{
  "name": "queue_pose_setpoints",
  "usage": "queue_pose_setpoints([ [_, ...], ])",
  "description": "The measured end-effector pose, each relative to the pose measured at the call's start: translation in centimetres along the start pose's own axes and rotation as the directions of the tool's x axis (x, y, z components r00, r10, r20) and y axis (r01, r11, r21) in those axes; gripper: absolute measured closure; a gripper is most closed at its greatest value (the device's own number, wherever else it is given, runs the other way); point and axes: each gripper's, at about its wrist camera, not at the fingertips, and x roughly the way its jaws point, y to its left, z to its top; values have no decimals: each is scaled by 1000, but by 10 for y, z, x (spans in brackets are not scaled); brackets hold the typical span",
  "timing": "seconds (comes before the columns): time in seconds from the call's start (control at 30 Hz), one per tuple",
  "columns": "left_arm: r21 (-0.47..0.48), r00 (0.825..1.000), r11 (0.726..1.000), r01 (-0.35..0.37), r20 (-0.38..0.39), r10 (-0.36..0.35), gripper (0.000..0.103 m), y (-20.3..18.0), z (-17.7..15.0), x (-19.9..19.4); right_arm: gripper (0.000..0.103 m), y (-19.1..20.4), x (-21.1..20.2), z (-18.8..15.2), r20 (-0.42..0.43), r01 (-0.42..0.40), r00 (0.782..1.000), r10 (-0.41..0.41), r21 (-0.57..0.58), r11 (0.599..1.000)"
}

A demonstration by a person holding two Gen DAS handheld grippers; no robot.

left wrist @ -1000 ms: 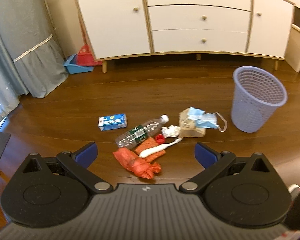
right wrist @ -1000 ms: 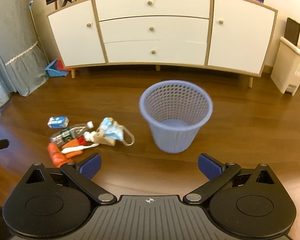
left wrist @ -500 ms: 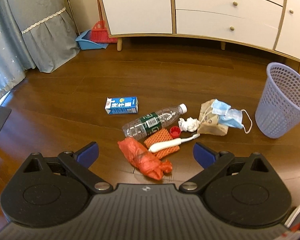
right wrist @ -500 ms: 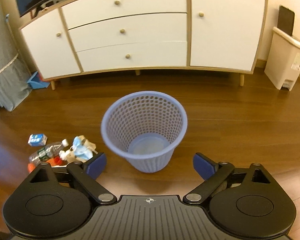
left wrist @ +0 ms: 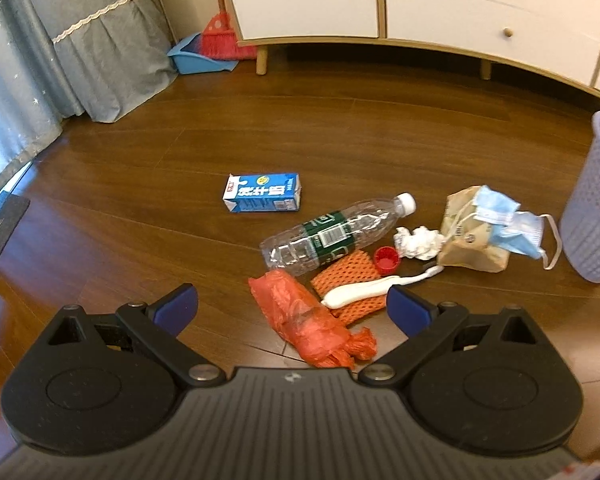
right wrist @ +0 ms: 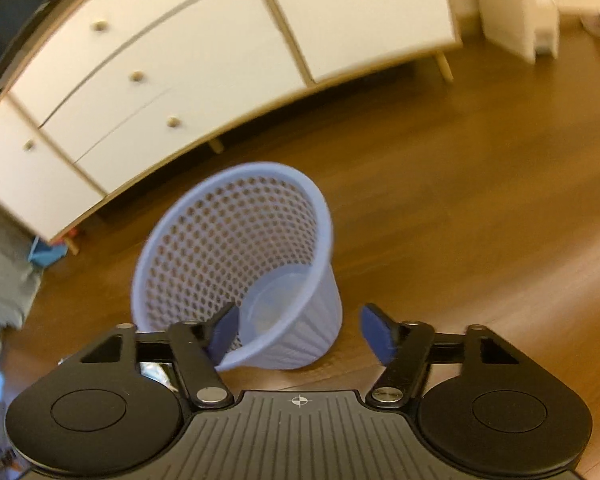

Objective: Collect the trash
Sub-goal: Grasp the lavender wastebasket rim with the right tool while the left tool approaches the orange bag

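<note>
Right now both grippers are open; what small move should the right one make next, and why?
Probably ease the right gripper forward and close on the near rim of the lavender mesh wastebasket. Its jaws are open and straddle that rim, one finger inside, the other outside. The basket looks empty, and the litter, like the orange plastic bag, lies beside it under the open left gripper.
</note>
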Motion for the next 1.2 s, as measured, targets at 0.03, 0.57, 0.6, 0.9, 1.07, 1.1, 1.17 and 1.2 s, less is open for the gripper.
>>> queue_pose_setpoints([
  [0.03,-1,1000,1000,-5,-1,5,4,1,-1,6,50,-4,5,1,3,-2,1000,2,19,1000],
  [0.57,8,997,999,-37,-61,37,4,-1,-17,57,68,-10,56,13,24,9,1000,-11,101,995],
  [0.6,10,998,999,-35,-60,35,4,-1,-18,57,70,-10,58,12,19,17,1000,-19,106,994],
  [0.9,13,997,1000,-19,-72,20,4,2,-27,67,89,-7,61,5,25,6,1000,-10,161,987],
  [1.07,21,995,1000,-2,-99,4,4,-1,-38,80,90,13,54,4,49,39,998,-42,79,996],
  [1.1,20,995,1000,1,-103,1,4,-1,-40,83,90,17,52,3,50,46,998,-49,63,997],
  [1.17,15,993,1000,15,-114,-13,4,-2,-45,90,90,27,51,0,49,61,997,-63,32,998],
  [1.2,20,993,1000,22,-120,-20,4,-4,-48,94,91,31,50,-1,49,63,997,-64,21,998],
])
